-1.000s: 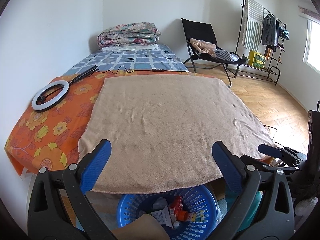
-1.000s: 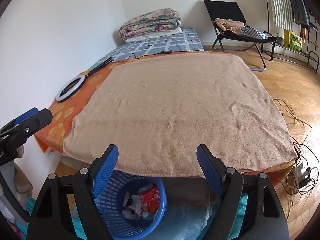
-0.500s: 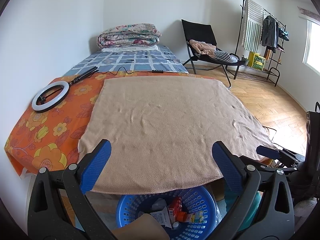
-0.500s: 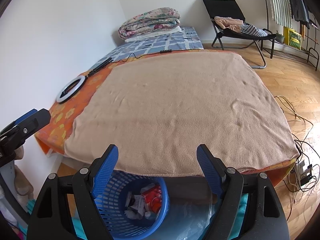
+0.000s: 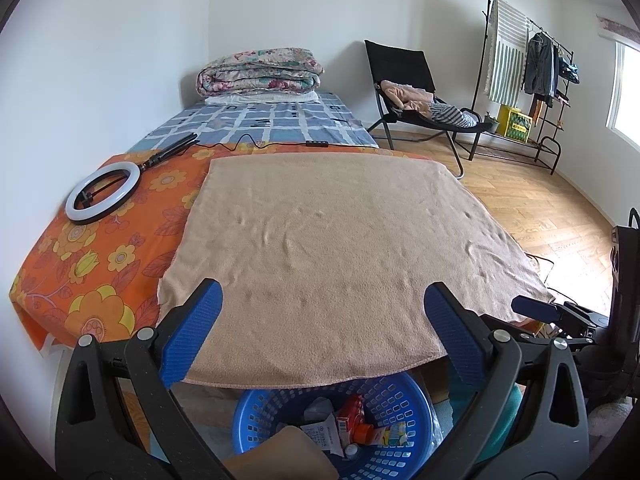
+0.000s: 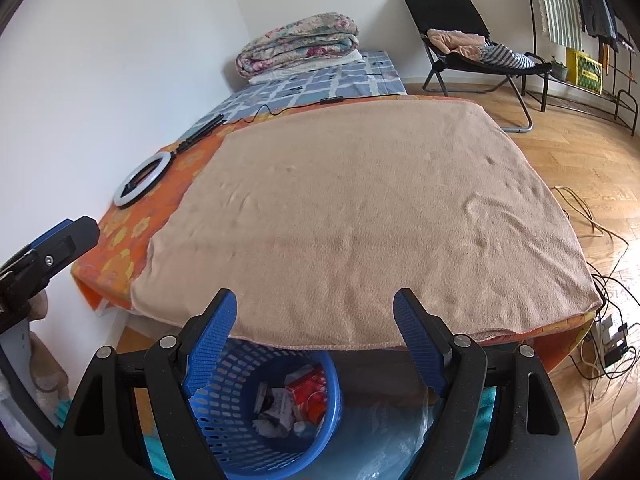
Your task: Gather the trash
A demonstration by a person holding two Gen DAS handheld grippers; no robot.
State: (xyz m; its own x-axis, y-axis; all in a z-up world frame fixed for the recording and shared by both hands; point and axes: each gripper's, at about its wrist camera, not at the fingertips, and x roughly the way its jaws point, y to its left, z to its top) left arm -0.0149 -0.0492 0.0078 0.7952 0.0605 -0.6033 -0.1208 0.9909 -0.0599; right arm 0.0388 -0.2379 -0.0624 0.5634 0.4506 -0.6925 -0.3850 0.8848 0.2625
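Observation:
A blue plastic basket stands on the floor against the foot of the bed, holding trash: a red pack, paper scraps and small wrappers. From the right wrist view the basket and red pack lie low and left of centre. My left gripper hangs open above the basket, with nothing between its blue pads. My right gripper is open and empty too, over the bed's edge. A tan blanket covers the bed and no trash shows on it.
A ring light lies on the orange flowered sheet at left. A folded quilt sits at the bed's head. A black chair and clothes rack stand far right. Cables trail on the wood floor; a clear plastic bag lies beside the basket.

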